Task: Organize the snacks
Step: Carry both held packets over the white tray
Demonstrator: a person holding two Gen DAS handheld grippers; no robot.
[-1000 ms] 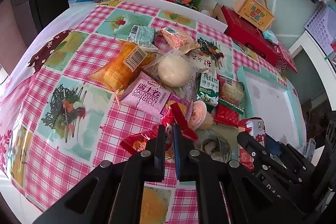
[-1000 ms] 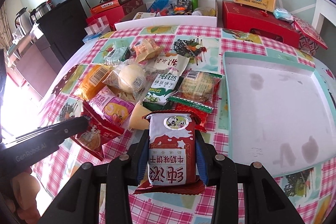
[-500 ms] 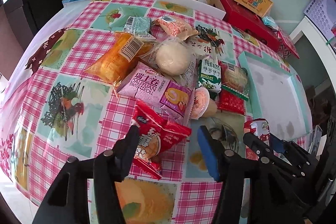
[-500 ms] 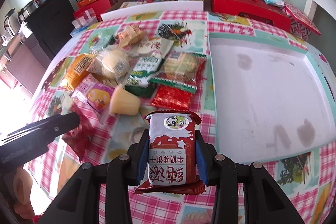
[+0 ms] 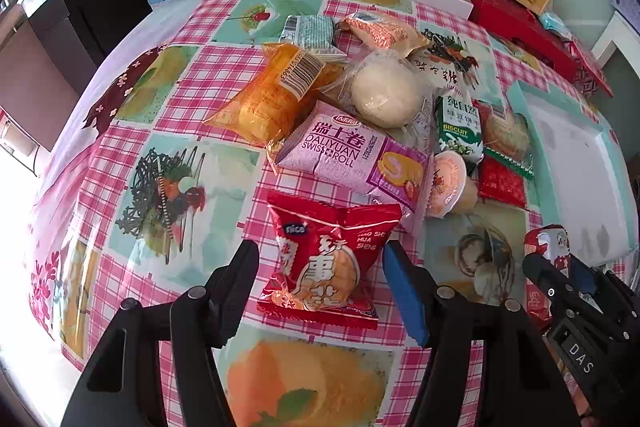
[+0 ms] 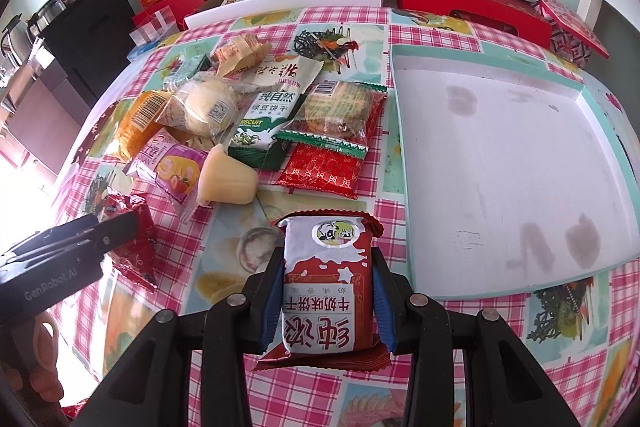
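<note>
Red peanut packet (image 5: 326,261) lies between left gripper's (image 5: 320,277) just-parted fingers, untouched.

Each camera sat on its own gripper and looked steeply down along the two fingers at the checked tablecloth (image 5: 192,75), close above it. The left wrist view faced the snack pile (image 5: 360,115) from the near left side, with the right gripper (image 5: 556,259) at its lower right edge. The right wrist view faced the pile (image 6: 256,119) and the white tray (image 6: 500,163) from further right, with the left gripper (image 6: 116,227) at its left edge; both shared pile, tray and back wall clutter.
</note>
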